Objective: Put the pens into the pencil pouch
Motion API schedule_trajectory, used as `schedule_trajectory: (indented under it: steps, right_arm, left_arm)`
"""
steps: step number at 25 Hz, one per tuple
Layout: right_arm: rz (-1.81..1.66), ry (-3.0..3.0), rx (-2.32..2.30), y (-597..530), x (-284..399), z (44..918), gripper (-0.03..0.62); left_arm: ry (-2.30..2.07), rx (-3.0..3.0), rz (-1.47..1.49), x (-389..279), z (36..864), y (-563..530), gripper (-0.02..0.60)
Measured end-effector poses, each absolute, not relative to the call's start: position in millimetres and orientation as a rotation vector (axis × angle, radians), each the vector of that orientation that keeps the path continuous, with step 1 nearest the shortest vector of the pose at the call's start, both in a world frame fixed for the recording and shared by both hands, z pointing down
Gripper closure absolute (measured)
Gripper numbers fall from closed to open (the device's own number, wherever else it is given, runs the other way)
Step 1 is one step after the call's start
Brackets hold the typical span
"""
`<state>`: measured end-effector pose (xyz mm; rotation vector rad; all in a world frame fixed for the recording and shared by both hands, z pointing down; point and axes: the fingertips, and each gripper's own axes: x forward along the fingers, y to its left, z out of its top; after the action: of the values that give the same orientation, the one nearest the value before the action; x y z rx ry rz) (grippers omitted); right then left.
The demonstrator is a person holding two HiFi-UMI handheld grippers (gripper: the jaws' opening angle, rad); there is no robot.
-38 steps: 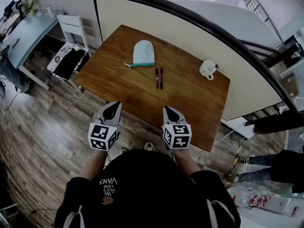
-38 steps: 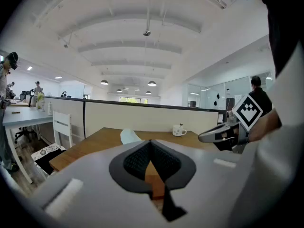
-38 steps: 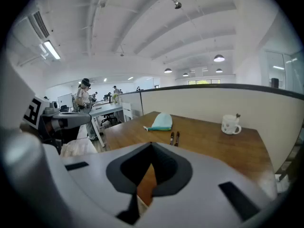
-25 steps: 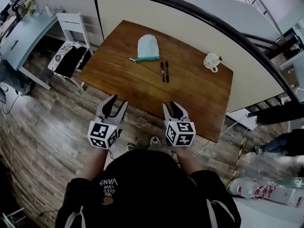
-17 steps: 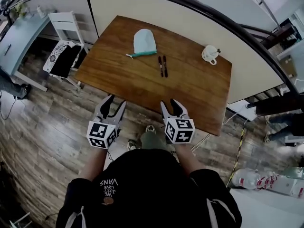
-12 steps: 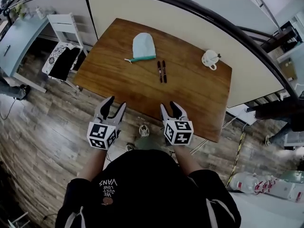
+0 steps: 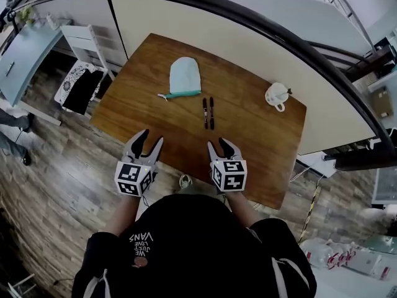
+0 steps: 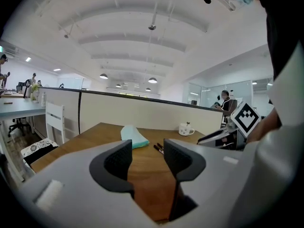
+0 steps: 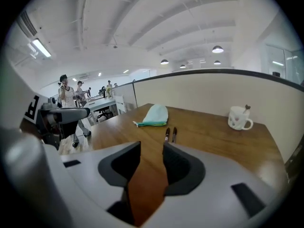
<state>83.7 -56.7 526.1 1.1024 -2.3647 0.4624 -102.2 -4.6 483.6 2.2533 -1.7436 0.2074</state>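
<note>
The fingers (image 8: 116, 161) of the left gripper (image 7: 152, 136) stand spread with only bare wood showing between them, and the fingers (image 9: 180, 167) of the right gripper (image 7: 218, 143) are likewise apart and empty; both pairs of jaws have just been opening. In the head view the two grippers sit side by side at lower centre, with their tips just over the near edge of the wooden table (image 7: 254, 160) and their marker cubes at that edge above the plank floor (image 7: 56, 185).

Beyond the tips lies an open stretch of tabletop. The two pens (image 7: 208, 113) lie at the middle of the frame, parallel and just beside each other, well apart from both grippers. The pale green pencil pouch (image 7: 185, 76) lies flat just up and left of them, its darker-trimmed end toward the grippers. A white mug (image 7: 276, 95) stands near the table's right end, well apart from the pens. The far edge meets a cream partition (image 7: 205, 27). A white chair (image 7: 87, 42) stands off the table's left corner.
</note>
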Motion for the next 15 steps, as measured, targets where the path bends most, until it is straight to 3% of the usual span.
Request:
schedule_trajectory:
  steps: [10, 15]
  right_arm:
    - [0.508, -2.326, 1.039, -85.0, 80.0, 554.2, 0.447]
    - [0.524, -2.292, 1.068, -91.1, 71.8, 567.2, 0.477]
  left_arm:
    - [-1.736, 2.196, 0.278, -104.0, 505.7, -42.0, 0.39]
    - [-1.698, 2.213, 0.28, -115.0, 510.8, -64.4, 0.39]
